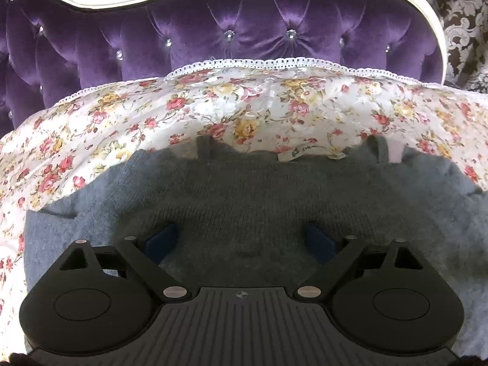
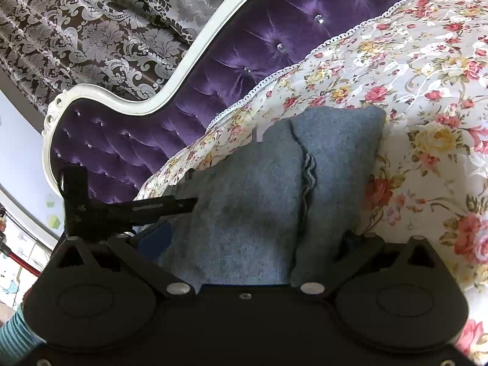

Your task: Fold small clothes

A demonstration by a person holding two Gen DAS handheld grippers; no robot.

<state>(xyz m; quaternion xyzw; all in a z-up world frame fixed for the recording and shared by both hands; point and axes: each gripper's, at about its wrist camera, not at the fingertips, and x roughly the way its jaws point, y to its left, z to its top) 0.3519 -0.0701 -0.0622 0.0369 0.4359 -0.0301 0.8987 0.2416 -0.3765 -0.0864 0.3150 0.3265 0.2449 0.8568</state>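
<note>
A small grey-blue knitted sweater (image 1: 244,189) lies on the floral bedspread (image 1: 122,128), with a white label at its far edge. My left gripper (image 1: 244,241) sits low over the sweater's near part with its blue-padded fingers (image 1: 160,242) spread wide apart, fabric between them but not pinched. In the right wrist view the same sweater (image 2: 259,189) bulges up between the fingers of my right gripper (image 2: 256,238), which are also spread wide. The right finger there is mostly hidden by fabric. The left gripper's black body (image 2: 128,207) shows at the left.
A purple tufted headboard (image 1: 244,36) with a white frame stands just behind the bedspread. Patterned dark curtains (image 2: 91,30) hang behind it. The bedspread (image 2: 427,91) stretches to the right of the sweater.
</note>
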